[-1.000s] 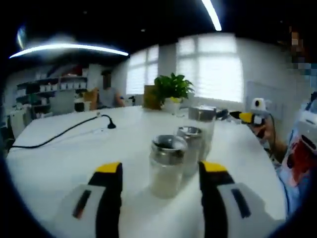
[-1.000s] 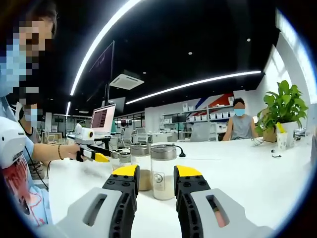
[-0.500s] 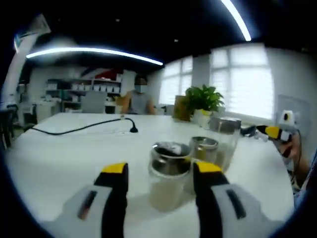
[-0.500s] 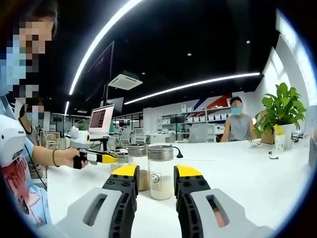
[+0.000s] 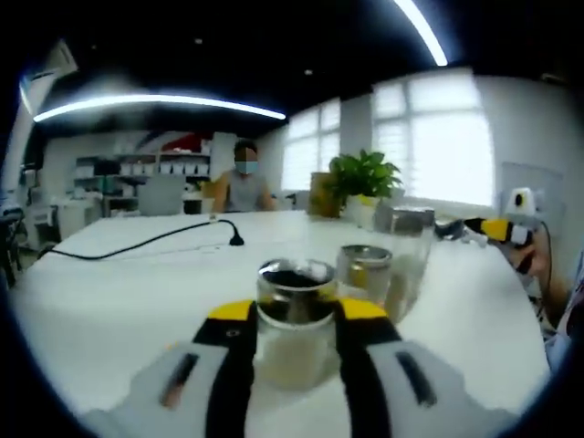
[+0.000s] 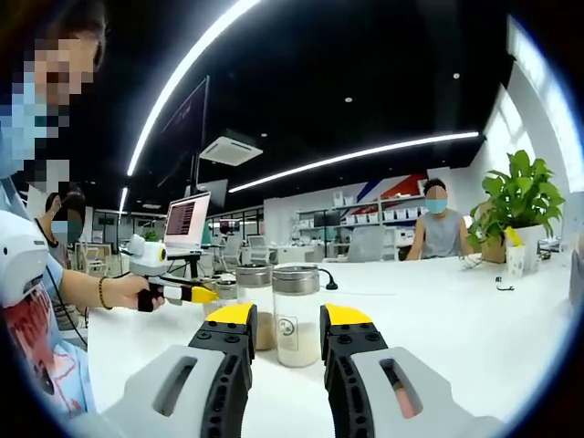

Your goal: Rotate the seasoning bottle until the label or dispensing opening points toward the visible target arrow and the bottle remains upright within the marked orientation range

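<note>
Three glass jars in a row on a white table (image 5: 109,301), all upright. In the left gripper view, at lower centre, left gripper (image 5: 294,315) closed to jar width around the nearest seasoning bottle (image 5: 294,324), yellow tips against both sides just under the metal lid, probably so a wrist turn spins it without tipping. Second jar (image 5: 365,272) and third jar (image 5: 404,251) just behind, up and to the right. In the right gripper view, right gripper (image 6: 286,319) at bottom centre, gap about jar-wide, holding nothing, its closest jar (image 6: 297,315) standing beyond the tips with a small round label facing the camera, likely waiting. No arrow or marked range to be made out. Potted plant (image 6: 520,205) at right edge.
</note>
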Motion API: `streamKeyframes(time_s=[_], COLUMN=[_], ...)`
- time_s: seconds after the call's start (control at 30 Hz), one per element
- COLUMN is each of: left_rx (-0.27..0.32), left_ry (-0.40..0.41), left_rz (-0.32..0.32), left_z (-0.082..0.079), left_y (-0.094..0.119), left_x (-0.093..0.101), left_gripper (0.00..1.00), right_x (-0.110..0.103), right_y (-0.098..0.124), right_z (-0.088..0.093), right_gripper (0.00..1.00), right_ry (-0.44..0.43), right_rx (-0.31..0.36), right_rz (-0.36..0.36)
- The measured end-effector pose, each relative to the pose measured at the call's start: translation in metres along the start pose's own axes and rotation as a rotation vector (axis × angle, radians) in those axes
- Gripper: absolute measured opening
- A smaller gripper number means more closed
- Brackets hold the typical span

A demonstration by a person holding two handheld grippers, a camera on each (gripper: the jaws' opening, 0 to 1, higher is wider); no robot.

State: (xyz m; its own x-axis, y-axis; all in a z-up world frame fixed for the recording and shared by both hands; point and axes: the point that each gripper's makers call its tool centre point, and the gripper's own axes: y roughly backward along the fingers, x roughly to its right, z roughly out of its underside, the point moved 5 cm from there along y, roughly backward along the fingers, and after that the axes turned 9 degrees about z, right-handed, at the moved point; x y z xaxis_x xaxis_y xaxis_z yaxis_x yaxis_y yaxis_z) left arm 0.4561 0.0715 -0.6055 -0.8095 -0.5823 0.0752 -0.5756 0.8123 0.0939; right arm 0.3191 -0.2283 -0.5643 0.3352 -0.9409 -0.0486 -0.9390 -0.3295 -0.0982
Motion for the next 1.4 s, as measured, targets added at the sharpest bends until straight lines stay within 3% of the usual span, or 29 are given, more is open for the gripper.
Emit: streamKeyframes(time_s=[0.2,0.3,0.37,0.5,0.57,0.8,0.97,1.1,1.2,1.4], left_rx=[-0.012,-0.026,-0.024,-0.024,-0.027,-0.075,-0.126,-0.142,-0.166,-0.192], left_ry=[0.003,-0.014,-0.018,-0.053,-0.016,-0.054,-0.075,-0.123,-0.157,-0.107], left_rz=[0.082,0.153,0.203,0.367,0.404,0.558,0.733,0.828,0.886,0.965], left_z=[0.000,0.000,0.000,0.000,0.000,-0.002,-0.002,-0.001,0.000,0.002], left_y=[-0.002,-0.003,-0.004,-0.005,-0.005,-0.011,-0.014,-0.015,-0.019,-0.021], left_x=[-0.002,-0.001,-0.001,-0.003,-0.006,-0.009,-0.006,-0.007,-0.008,-0.011], left_gripper=[0.35,0.35,0.35,0.35,0.35,0.35,0.35,0.35,0.35,0.35], right_x=[-0.001,-0.002,-0.002,-0.003,-0.006,-0.008,-0.008,-0.007,-0.007,-0.004], right_y=[0.000,-0.001,-0.001,-0.002,-0.003,-0.004,-0.004,-0.004,-0.004,-0.002], right_z=[0.000,0.000,0.001,0.003,0.005,0.004,0.005,0.005,0.006,0.006], right_gripper=[0.27,0.27,0.27,0.27,0.27,0.27,0.27,0.27,0.27,0.27], right_ry=[0.002,0.003,0.000,-0.007,-0.007,-0.001,-0.002,-0.001,-0.008,-0.005], right_rx=[-0.002,-0.004,-0.006,-0.009,-0.015,-0.018,-0.019,-0.018,-0.021,-0.019], right_rz=[-0.002,-0.003,-0.004,-0.006,-0.016,-0.019,-0.021,-0.020,-0.020,-0.012])
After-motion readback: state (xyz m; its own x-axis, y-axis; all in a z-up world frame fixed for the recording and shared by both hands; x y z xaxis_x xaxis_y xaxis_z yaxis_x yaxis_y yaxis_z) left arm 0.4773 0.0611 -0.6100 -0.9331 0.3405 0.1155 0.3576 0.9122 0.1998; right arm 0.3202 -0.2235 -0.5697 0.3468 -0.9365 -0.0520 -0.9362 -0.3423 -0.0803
